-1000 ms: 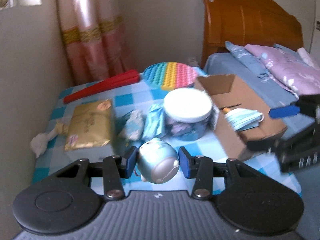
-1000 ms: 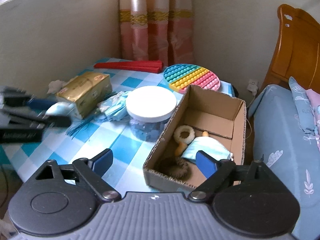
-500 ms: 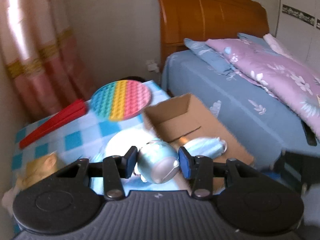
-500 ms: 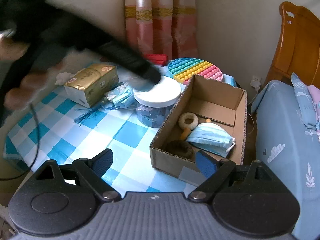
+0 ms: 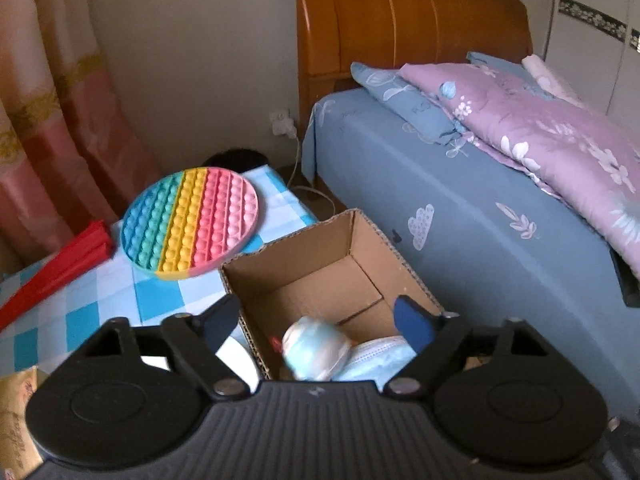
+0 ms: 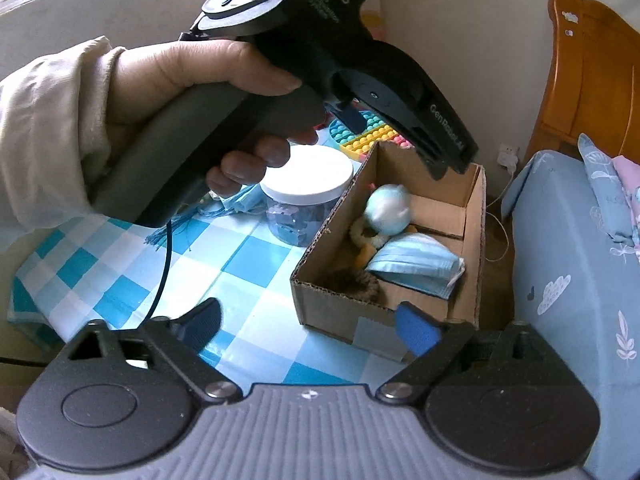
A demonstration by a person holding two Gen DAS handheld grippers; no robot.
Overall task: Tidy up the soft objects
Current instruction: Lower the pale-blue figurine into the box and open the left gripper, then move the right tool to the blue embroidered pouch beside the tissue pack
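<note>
Two sets of fingers spread, holding nothing. Squishy toy [image 5: 316, 348] in box [image 6: 474, 216]: light, soft; I'd pinch round middle.

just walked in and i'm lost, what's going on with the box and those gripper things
A person is sorting soft items into the cardboard box on the checked table. The left gripper is open above the box, and the round blue plush toy appears blurred inside it, near a blue face mask. The right gripper is open and holds nothing.
</note>
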